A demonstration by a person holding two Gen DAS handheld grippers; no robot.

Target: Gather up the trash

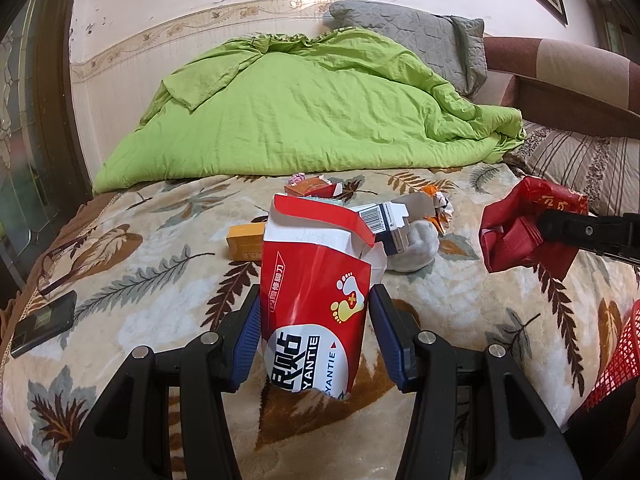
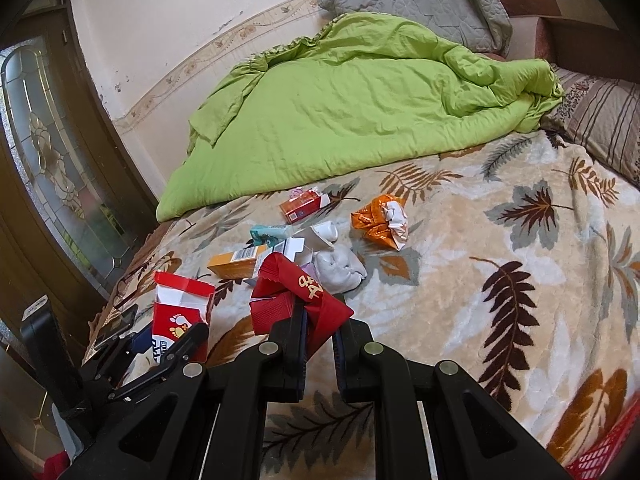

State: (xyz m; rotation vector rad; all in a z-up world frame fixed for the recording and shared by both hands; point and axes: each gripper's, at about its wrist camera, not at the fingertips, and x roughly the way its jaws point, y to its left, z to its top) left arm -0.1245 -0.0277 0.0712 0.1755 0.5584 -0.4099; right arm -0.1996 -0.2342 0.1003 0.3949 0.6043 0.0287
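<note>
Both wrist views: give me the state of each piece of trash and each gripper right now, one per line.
Left gripper: shut on the red-and-white box.
Red-and-white box: torn open at the top, upright, held.
Right gripper: shut on the red wrapper.
Red wrapper: crumpled, held.
Orange wrapper: crumpled, lying on the blanket.
Yellow box: lying flat.
Small red box: flap open, lying flat.
Red basket: at the bed edge, contents not visible.

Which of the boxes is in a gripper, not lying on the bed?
The red-and-white foot-patch box, torn open on top, upright between the left gripper pads. The orange box and small red box lie loose.
</note>
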